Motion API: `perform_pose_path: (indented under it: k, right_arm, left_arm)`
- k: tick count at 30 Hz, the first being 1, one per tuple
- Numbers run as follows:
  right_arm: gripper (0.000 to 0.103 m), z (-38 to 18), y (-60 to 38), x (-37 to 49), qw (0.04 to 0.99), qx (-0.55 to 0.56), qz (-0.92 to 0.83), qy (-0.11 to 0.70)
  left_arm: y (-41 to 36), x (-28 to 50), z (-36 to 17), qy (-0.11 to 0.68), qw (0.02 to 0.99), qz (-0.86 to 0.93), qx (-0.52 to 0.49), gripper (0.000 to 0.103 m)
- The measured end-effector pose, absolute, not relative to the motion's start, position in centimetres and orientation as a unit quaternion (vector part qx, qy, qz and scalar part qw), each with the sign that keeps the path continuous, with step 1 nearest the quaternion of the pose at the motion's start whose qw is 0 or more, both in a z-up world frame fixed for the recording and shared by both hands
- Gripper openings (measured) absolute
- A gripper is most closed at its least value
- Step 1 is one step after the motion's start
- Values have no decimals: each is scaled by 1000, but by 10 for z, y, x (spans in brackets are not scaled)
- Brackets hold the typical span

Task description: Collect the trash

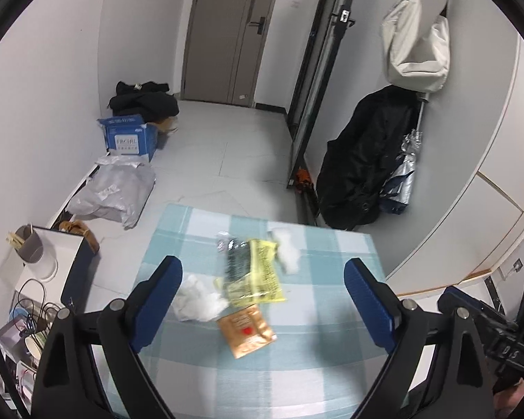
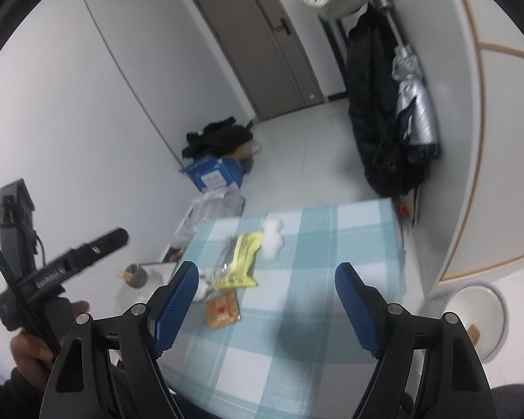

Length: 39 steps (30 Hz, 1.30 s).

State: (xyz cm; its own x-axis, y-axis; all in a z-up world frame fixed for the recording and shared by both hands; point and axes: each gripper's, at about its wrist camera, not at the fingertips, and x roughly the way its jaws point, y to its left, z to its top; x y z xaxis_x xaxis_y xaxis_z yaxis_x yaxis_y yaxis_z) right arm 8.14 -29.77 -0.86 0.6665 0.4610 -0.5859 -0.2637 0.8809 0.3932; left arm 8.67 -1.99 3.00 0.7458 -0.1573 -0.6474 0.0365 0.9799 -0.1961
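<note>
in the left wrist view, the left gripper [image 1: 262, 300] fills the lower half of the frame with its blue fingers [image 1: 159, 300] spread wide, pinching nothing. between and beyond them, on the checked table [image 1: 332, 300], lies a loose cluster of trash at the centre of the frame: a brown packet [image 1: 246, 331] nearest the camera, a crumpled white tissue [image 1: 197, 302] to its upper left, a yellow wrapper [image 1: 262, 274] touching both, a dark clear wrapper [image 1: 232, 258] overlapping the yellow one, and a white wad [image 1: 286, 248] at the upper right of the pile. a blue box [image 1: 131, 138] and a grey plastic bag [image 1: 113, 193] sit on the floor at the left of the frame.

in the right wrist view, the right gripper [image 2: 267, 302] also stands spread, holding nothing, low in the frame. the trash sits left of centre on the table [image 2: 314, 279]: the brown packet [image 2: 222, 310] just beside the left finger, the yellow wrapper [image 2: 242, 262] above it, the white wad [image 2: 272, 235] higher. a white bin [image 2: 478, 317] stands on the floor at the lower right.
</note>
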Motion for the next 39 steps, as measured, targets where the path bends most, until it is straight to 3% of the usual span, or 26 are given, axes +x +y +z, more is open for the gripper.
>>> perform_pose_path:
  k: [17,22,34,39]
  right_arm:
    - [80,-66,-232,104,872,79,199,441]
    - [80,-83,-214,126,857,71,197,471]
    - [80,-107,-179,203,843,-2,175,508]
    - [65,-121,-169,252,836,-12,152,527]
  left_arm:
    - [58,88,-24,400,906,-18,-139,92]
    - [73,94,-28,416,891,-12,-181,92]
    - [92,92,-36,428,886,1,-177,92]
    - [99,96,-42,438,881,5,-179,92]
